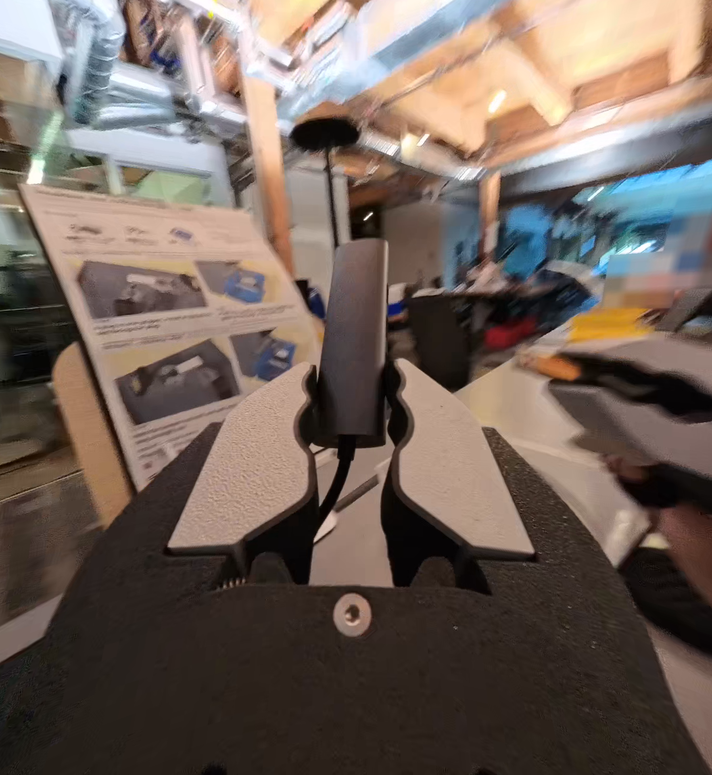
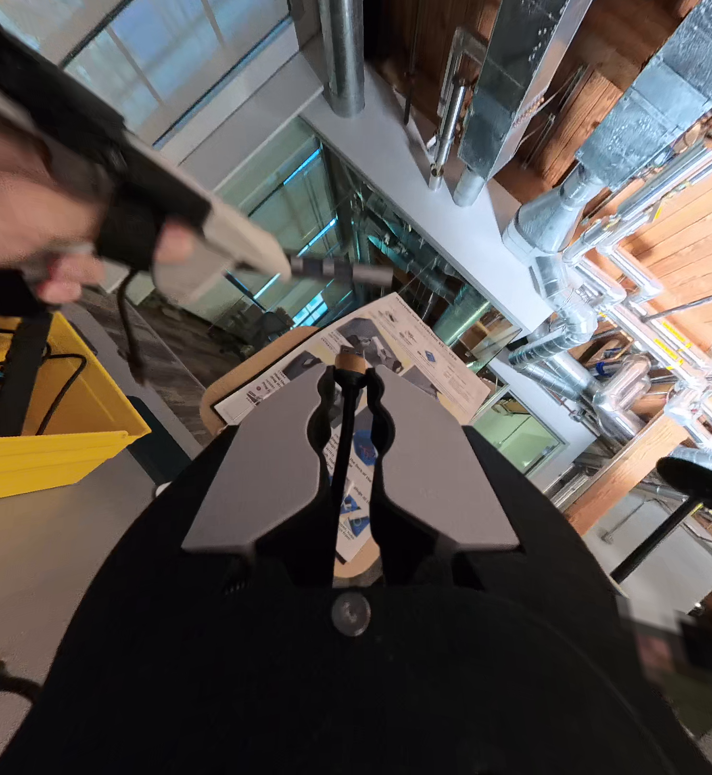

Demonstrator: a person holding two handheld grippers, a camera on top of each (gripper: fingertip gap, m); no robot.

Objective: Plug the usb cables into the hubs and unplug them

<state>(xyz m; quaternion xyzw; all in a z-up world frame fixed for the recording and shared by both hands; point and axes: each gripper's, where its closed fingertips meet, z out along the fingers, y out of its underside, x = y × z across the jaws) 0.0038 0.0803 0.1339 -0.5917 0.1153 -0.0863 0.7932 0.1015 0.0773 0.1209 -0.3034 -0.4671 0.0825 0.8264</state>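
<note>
In the left wrist view, the left gripper (image 1: 350, 390) is pinching a dark grey hub (image 1: 354, 339) between its two grey fingers (image 1: 257, 457); the hub stands nearly upright, its far end rising well above the fingertips, and it is held up in the air; a black cord (image 1: 337, 478) leaves the hub's lower end and drops down between the fingers; behind and to the left a printed instruction sheet (image 1: 165, 318) leans on a pale wooden board (image 1: 81, 415); a white table (image 1: 509, 407) lies below and to the right; at the right edge the other gripper (image 1: 656, 402) shows as a dark blur, and its state cannot be told from here; a black lamp (image 1: 324, 136) on a thin pole stands beyond the hub.

In the right wrist view, the right gripper (image 2: 349, 373) is pressed onto a usb cable (image 2: 343, 436); its fingertips grip the black collar just behind a tan plug (image 2: 349, 361), which pokes out past the tips; the thin black cable runs back between the fingers; the camera is tilted, so the room looks rotated; at upper left a hand (image 2: 35, 218) holds the left gripper with the hub jutting out to the right, well apart from the plug; a yellow bin (image 2: 44, 453) with black cords in it sits on the table at left; the instruction sheet lies beyond the fingertips; silver ducts and pipes (image 2: 589, 293) run along the wooden ceiling.
</note>
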